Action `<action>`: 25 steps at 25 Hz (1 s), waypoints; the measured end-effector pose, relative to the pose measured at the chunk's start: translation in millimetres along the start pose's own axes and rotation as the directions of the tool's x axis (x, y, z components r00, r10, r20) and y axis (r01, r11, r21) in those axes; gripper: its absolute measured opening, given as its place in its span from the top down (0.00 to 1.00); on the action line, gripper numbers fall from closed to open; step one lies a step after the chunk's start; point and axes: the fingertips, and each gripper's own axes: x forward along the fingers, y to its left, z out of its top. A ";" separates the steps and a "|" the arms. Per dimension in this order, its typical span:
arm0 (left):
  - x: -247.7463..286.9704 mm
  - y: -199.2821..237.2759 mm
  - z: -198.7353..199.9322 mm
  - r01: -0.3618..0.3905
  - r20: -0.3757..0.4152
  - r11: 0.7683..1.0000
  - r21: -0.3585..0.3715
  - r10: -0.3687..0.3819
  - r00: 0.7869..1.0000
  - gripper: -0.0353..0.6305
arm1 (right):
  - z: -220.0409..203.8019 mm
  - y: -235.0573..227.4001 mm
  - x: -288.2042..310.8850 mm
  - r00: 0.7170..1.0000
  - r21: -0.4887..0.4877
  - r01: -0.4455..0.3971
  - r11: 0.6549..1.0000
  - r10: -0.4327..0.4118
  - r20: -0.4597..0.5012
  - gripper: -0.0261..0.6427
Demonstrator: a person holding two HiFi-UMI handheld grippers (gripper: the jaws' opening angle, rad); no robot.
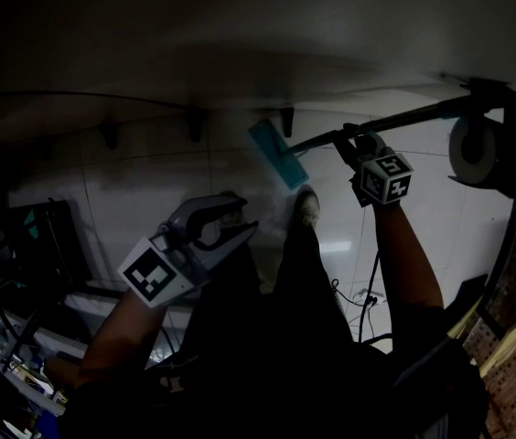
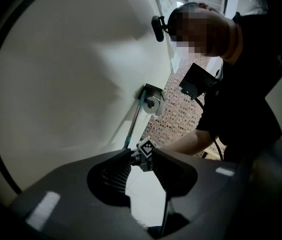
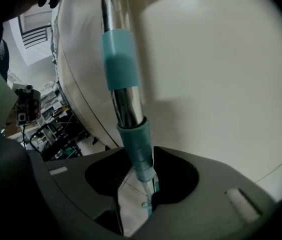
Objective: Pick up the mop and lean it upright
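Head view, dim light: the mop (image 1: pixel 331 138) lies slanted across the upper right. Its teal head (image 1: pixel 278 154) is near the foot of the wall (image 1: pixel 240 26), just beyond a person's shoe (image 1: pixel 306 207). The handle (image 1: pixel 404 115) runs from there to the dark bracket above a paper roll (image 1: pixel 471 149). Whether the head touches the tiled floor (image 1: pixel 148 199) cannot be told.

The right gripper (image 1: pixel 351 140) sits on the handle close to the head. In the right gripper view the chrome-and-teal handle (image 3: pixel 126 104) passes between the jaws of this gripper (image 3: pixel 138 176). It lies against the pad at that view's right, and a strip of floor shows at the other pad – the jaws surround it without clamping.

The left gripper (image 1: pixel 244 216) hangs low at the left, well apart from the mop. In its own view the jaws (image 2: pixel 141 156) stand apart with nothing in them – only floor and the far handle (image 2: pixel 132 126) show beyond.
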 end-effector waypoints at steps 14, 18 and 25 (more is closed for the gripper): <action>-3.1 2.1 40.6 -0.044 0.063 0.999 0.026 0.043 0.997 0.75 | -47.4 0.1 -48.0 0.992 0.057 0.047 0.997 -0.040 -0.120 0.56; -16.1 -3.5 78.9 -0.062 0.115 0.997 0.045 0.056 0.992 0.75 | -31.5 51.5 -74.5 0.995 0.022 -0.017 1.000 0.019 -0.101 0.64; -34.8 -24.9 159.3 -0.107 0.215 0.988 0.110 0.082 0.973 0.78 | 73.2 143.5 -127.1 0.982 -0.125 -0.169 0.978 0.178 0.057 0.72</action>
